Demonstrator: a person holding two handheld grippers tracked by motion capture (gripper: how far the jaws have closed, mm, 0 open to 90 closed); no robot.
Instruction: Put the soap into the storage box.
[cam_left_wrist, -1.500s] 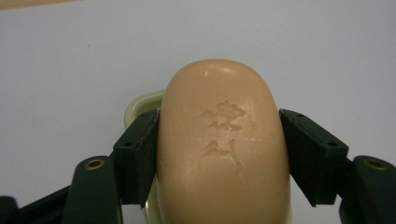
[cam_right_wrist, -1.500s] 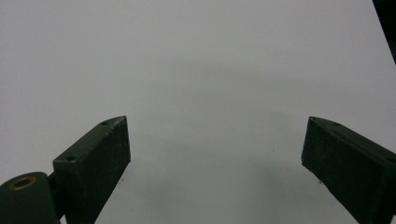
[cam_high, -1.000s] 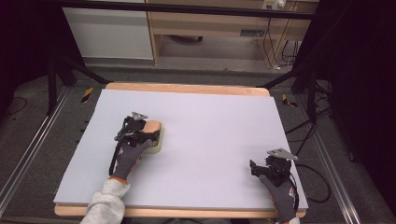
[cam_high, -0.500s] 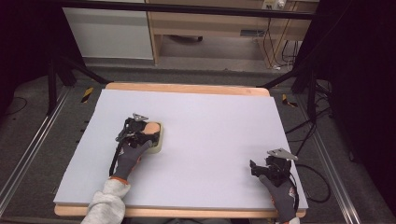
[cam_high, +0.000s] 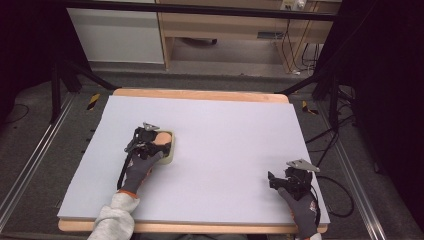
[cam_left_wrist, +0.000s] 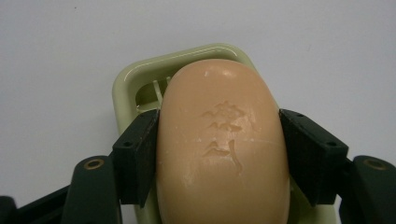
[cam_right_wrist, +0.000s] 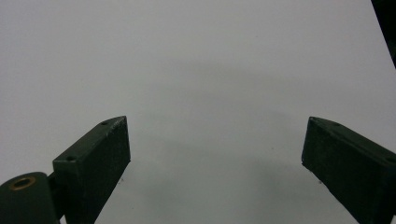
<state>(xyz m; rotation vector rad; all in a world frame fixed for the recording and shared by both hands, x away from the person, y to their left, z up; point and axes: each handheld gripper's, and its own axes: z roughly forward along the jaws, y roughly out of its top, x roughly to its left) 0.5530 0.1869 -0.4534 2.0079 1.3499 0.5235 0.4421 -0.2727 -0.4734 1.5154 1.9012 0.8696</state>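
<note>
A peach-coloured soap bar (cam_left_wrist: 222, 140) with stamped characters lies in a pale green soap dish (cam_left_wrist: 135, 88). My left gripper (cam_left_wrist: 219, 154) is shut on the soap bar, one black jaw pressed against each long side. From above, the soap bar (cam_high: 161, 138) and the dish (cam_high: 170, 154) sit left of the white board's middle, under my left gripper (cam_high: 154, 141). My right gripper (cam_high: 280, 181) rests near the front right corner. In its own view the right gripper (cam_right_wrist: 215, 154) stands open, jaws wide apart over bare white surface.
The white board (cam_high: 225, 125) lies on a wooden table whose edge (cam_high: 200, 94) shows at the back. Black stand legs and cables (cam_high: 320, 150) run along the floor to the right. A shelf unit stands behind the table.
</note>
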